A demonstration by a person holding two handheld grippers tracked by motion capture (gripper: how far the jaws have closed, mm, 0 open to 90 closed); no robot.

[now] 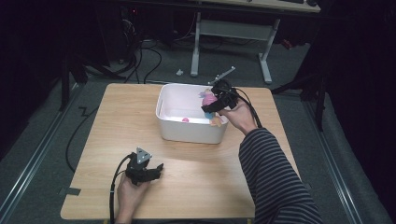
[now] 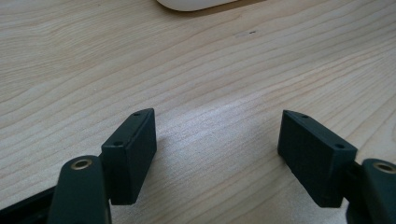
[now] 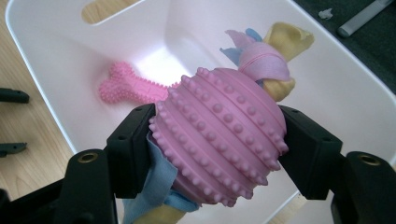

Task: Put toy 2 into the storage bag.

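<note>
Item 1 — right gripper [image 3: 217, 140]: black two-jaw tool, jaws pressed against the two sides of a pink studded rubber ball [image 3: 219, 140] with knotted strips of blue, pink and yellow cloth threaded through it. In the high view this right gripper [image 1: 215, 106] holds the toy above the near right corner of the bin, at about rim height. The grip sits across the widest ridged band of the ball, probably because the studs give the flat pads purchase and the loose cloth ends would not.

Item 2 — white rounded plastic bin [image 1: 191, 133]: stands at the far middle of the table, one handle slot visible in its wall in the right gripper view. It looks like the collecting place for the toys.

Item 3 — small pink studded bone-shaped chew toy [image 3: 130, 87]: lies on the bin floor, apart from the held ball.

Item 4 — left gripper [image 2: 217, 156]: jaws spread wide with nothing between them, held low over bare wood near the front edge of the light wooden table [image 1: 116, 121], well apart from the bin. Likely parked clear of the working hand.
</note>
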